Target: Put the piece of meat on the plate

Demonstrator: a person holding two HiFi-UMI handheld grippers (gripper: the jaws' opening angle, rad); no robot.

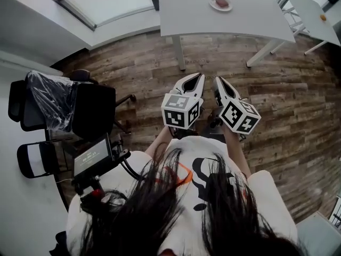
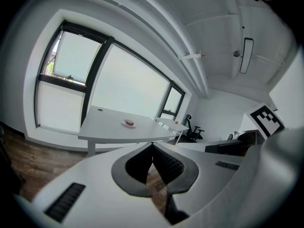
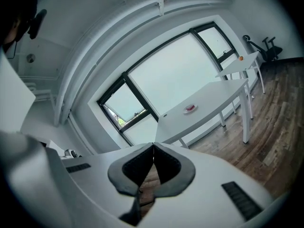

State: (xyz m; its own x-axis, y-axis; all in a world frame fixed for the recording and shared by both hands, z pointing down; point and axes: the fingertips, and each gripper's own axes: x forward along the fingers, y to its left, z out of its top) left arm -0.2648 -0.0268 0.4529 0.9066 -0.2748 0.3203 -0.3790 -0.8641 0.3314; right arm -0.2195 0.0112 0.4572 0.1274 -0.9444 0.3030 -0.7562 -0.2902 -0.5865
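Both grippers are empty with their jaws pressed together. My left white plastic gripper (image 1: 200, 77) and right white plastic gripper (image 1: 217, 80) sit side by side, ribbed dark rubber pads (image 2: 167, 161) meeting at the tips. From the right gripper the reddish-brown lumpy piece of meat (image 1: 221, 3) lies at 12 o'clock, and from the left nearer 1. It is well apart from both, across the brown wood-plank floor (image 1: 298, 89). The meat sits on a small round white plate (image 1: 213, 0) on the smooth white rectangular table (image 1: 245, 20). A black padded office chair (image 1: 93, 111) is at 9 o'clock.
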